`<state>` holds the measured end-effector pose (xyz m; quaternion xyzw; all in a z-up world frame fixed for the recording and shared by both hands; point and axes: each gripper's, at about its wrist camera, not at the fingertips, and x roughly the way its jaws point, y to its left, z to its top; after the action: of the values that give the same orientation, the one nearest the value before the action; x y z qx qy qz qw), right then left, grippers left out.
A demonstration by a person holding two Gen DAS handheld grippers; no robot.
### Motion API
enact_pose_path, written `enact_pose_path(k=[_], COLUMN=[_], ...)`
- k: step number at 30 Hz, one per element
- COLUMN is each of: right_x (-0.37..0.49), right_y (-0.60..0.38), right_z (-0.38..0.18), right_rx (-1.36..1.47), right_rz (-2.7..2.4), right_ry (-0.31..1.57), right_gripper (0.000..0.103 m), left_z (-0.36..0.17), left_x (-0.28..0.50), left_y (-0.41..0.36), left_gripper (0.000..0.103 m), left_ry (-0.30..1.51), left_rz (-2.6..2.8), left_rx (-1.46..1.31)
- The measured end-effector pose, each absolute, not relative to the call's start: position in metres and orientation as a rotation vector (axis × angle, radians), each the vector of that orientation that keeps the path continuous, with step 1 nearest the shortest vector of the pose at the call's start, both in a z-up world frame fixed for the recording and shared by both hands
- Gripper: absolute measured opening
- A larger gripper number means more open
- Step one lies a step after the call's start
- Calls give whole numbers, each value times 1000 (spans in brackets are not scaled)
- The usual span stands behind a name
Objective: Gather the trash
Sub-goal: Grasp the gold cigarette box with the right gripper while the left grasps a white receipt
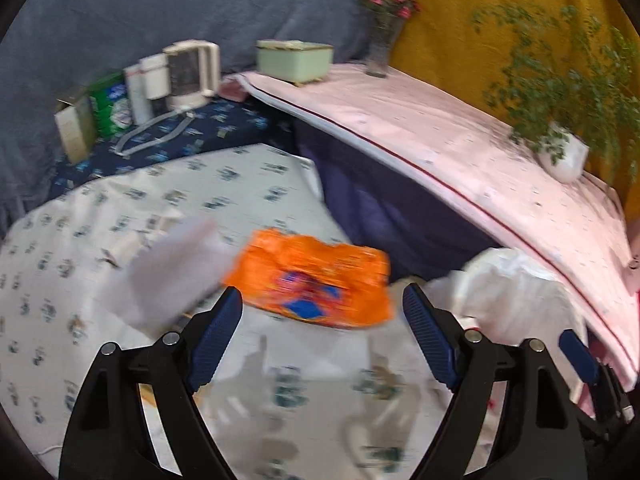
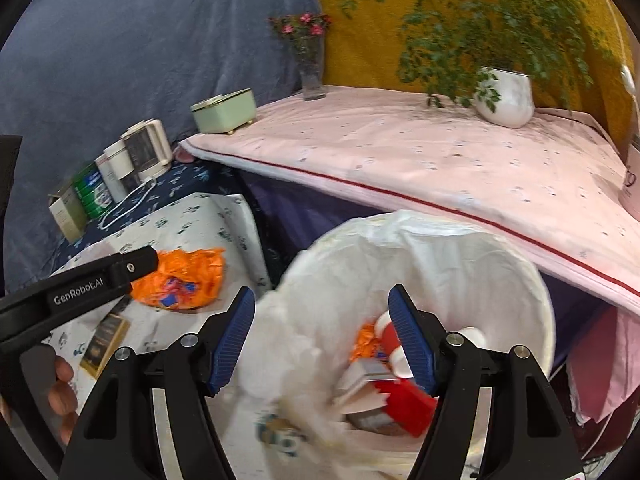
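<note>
Ahead, across the right side: a long desk (image 1: 460, 152) under a pink cloth, bearing a potted plant (image 2: 505, 98), a flower vase (image 1: 379, 54) and a pale green box (image 1: 295, 60). Lower and to the left, a second desk (image 1: 132, 200) under a white patterned cloth, strewn with the trash still to be gathered. Between the two, down at floor level, a bin lined with a white bag (image 2: 460, 256), already holding red, orange and cardboard scraps.

On the white cloth, the orange wrapper (image 1: 316, 276): crumpled, flat, long axis running roughly left to right across the left wrist view. Just ahead of the left gripper (image 1: 322, 308), nearly centred on the gap, fingers (image 1: 218, 328) spread wide and not touching it, nothing between them. Probably the nearer tool for this piece, needing only a short push forward and down. Beside the wrapper, a pale blurred sheet (image 1: 176, 268), too smeared to name.

Over the bin mouth, the right gripper (image 2: 322, 304), jaws partly spread, empty, opening slightly. Well apart from the wrapper, which lies off to its left, beyond the bin's rim. At the lower left of the right wrist view, a small dark and gold box (image 2: 105, 338) on the cloth, likely a later pick.
</note>
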<state>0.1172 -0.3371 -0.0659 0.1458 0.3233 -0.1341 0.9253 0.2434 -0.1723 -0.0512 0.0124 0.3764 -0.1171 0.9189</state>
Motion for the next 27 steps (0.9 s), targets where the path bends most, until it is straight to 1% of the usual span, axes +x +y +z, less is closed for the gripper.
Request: enact_pose_path(k=[1,3,7,13,15,16,18,19,20,21,22,23,24,27], right_x=[122,131,147,167,172,174,179,182,183,184,186,187,188,192], right_y=[-328,-313,-280,-235,-224,-218,-208,-202,-197,-192,-186,-182,-178,-164], right_z=[-66,-68,-74,-86,-91,-94,-98,-100,-103,-104,-106,-108,-108,-110], right_rx=[295,288,285,266,263,262,259,254,250,245,240,238,238,243], right_rz=[-259,-228,-165,-90,-72,-64,-49,-43,-37,-29,-21,-14,-8,11], right_ry=[667,676,697,736,748,757,773,781,786,792,799,802,806,813], right_gripper=[67,67,67,67,67,67,67,67,67,67,67,67,67,67], left_z=[-51,-52,-59,-83,-88,-90,-94,-96,-98,-98,-99,-98,-98,-92], left_x=[246,252,266,293,299,301,308,311,312,311,310,308,306,301], left_y=[-163,-141,-103,-76,-74,-72,-70,-69,-68,-66,-65,-63,-61,-46], left_gripper=[79,84,88,88,86,82,52,47,33,23,20,10,6,3], left_ry=[767,756,756,829,832,835,871,891,907,911,911,907,906,901], left_rz=[-214,-162,-103,-159,-182,-187,-229,-246,-264,-271,-274,-268,-262,-233], left_rx=[38,67,88,91,95,94,87,84,76,76,82,89,90,54])
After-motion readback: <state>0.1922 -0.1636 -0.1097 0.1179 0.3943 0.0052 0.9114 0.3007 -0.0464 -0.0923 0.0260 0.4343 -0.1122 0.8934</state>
